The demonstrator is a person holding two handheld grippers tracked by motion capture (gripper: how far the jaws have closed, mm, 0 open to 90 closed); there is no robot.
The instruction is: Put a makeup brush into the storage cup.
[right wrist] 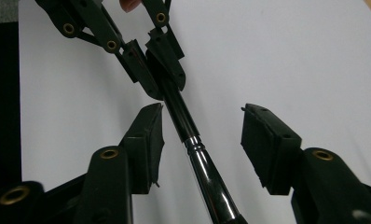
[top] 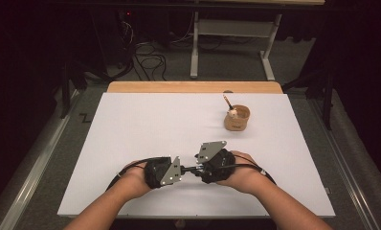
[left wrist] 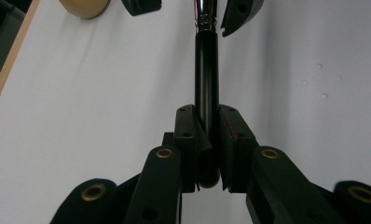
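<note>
Low in the high view's centre, the left tool is clamped on the black brush handle — the right tool stands apart around it, above the white bench.

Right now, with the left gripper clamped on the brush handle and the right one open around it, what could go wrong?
1. The left gripper pinches only the black end of the makeup brush; a long unsupported length could tilt or slip.
2. The right gripper stands open, pads off the handle, so one grip carries the brush.
3. The wooden cup already holds another brush, which insertion could knock.
</note>
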